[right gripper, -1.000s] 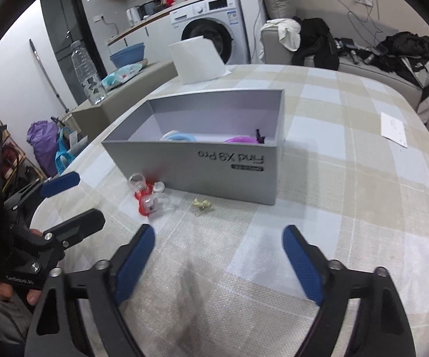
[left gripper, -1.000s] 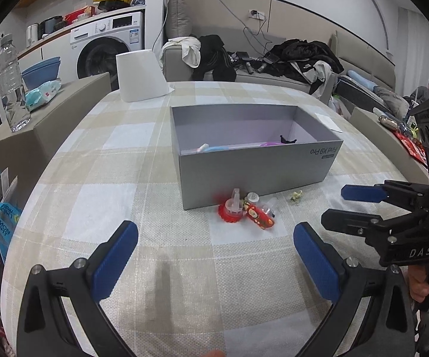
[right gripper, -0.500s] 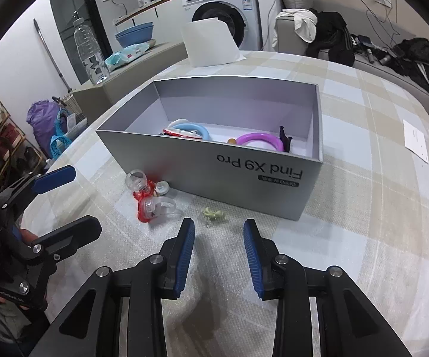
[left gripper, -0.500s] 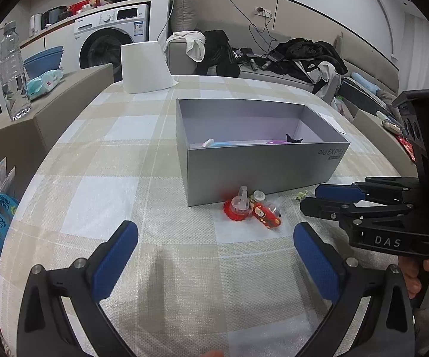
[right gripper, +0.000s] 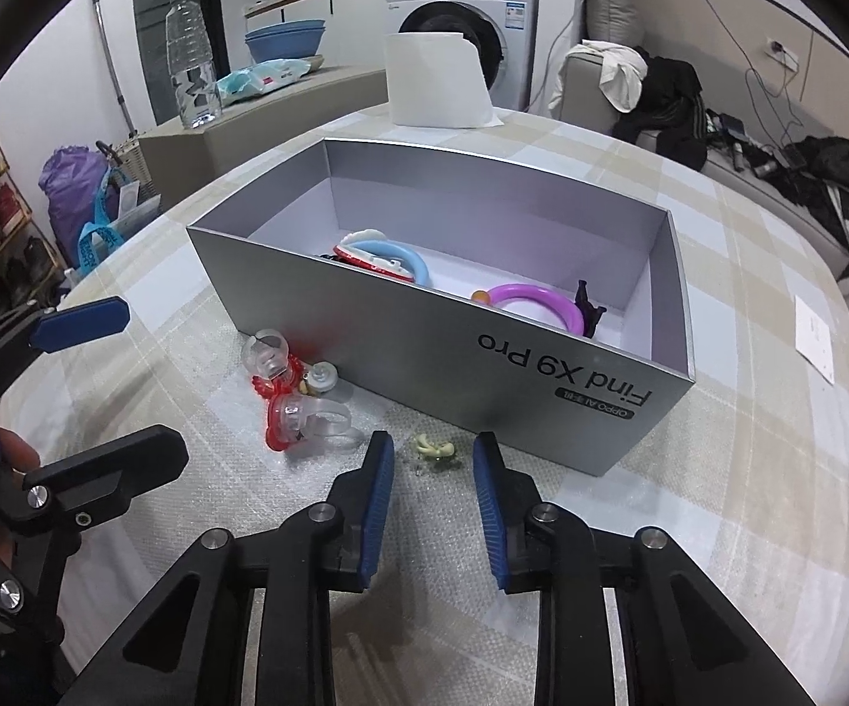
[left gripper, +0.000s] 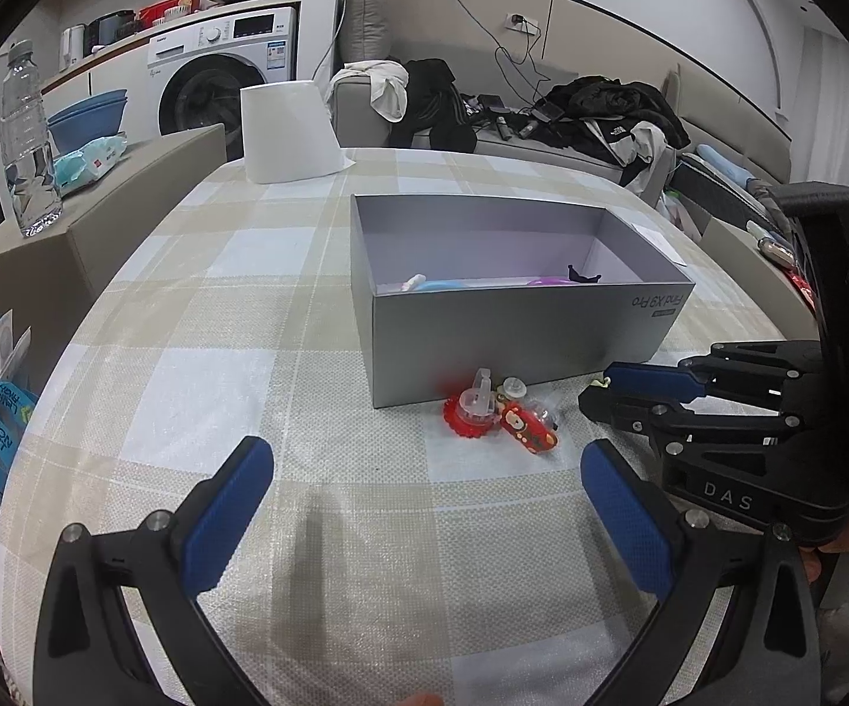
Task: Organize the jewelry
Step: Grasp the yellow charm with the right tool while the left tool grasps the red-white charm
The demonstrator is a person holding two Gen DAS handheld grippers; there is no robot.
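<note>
An open grey box [right gripper: 424,341] stands on the checked tablecloth and holds a blue bangle [right gripper: 392,253], a purple bangle [right gripper: 536,300] and a small black piece [right gripper: 586,309]. In front of it lie red and clear toy rings [right gripper: 289,406] and a tiny pale green charm [right gripper: 435,447]. My right gripper [right gripper: 431,441] is low over the cloth. Its jaws are closing with the charm between the blue pads [right gripper: 377,482], and a gap still shows on both sides. My left gripper [left gripper: 424,453] stands wide open and holds nothing, short of the rings [left gripper: 495,409].
A white paper roll [right gripper: 436,79] stands at the table's far edge and a paper slip [right gripper: 812,335] lies at the right. A water bottle [right gripper: 189,47] and a blue basin sit on a side counter. A sofa piled with clothes runs behind the table.
My right gripper moved forward to the green charm, and its jaws narrowed from wide apart to close around it. The left gripper stayed open and in place.
</note>
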